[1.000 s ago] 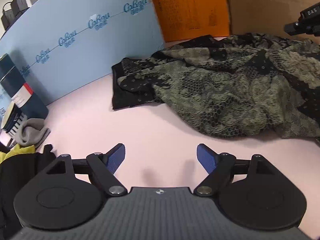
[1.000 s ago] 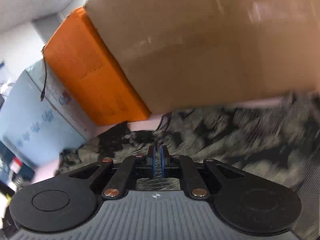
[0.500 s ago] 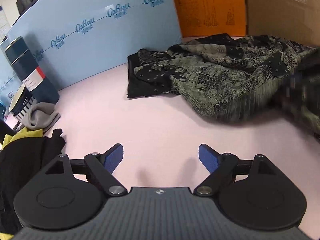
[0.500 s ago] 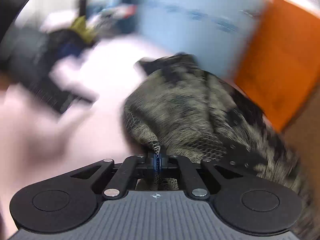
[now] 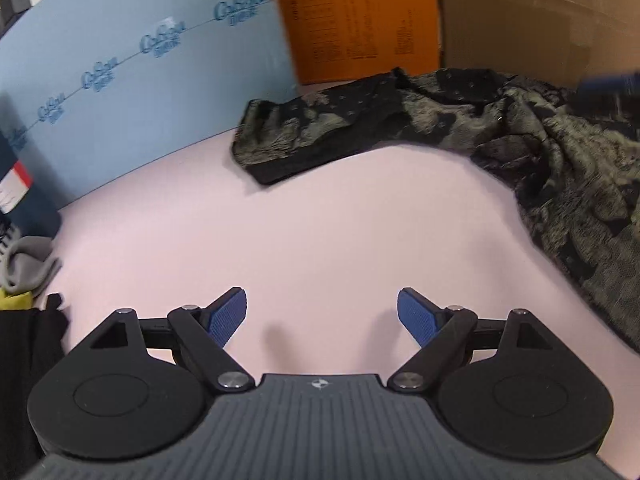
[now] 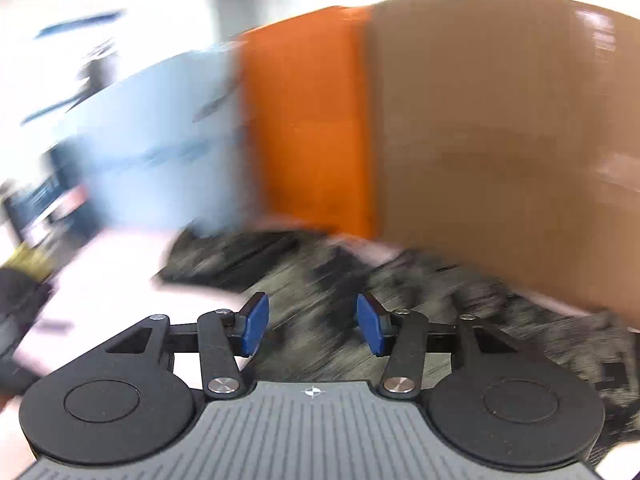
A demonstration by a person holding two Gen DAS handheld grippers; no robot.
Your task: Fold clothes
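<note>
While garment [image 5: 460,128] sprawls far-right of your left gripper [image 5: 322,316], jaws wide, empty, your right gripper [image 6: 312,324] hovers directly above it, half-open, empty: nearer.

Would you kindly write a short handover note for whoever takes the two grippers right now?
Left gripper: open, empty, above bare pink tabletop.
Right gripper: open, nothing between its pads, over the garment; that view is motion-blurred.
The olive-and-black lace-patterned garment lies crumpled along the far and right side of the table, against the orange box and brown cardboard box.
Done: no neat fold visible.
Left: spread it flat, then fold.
</note>
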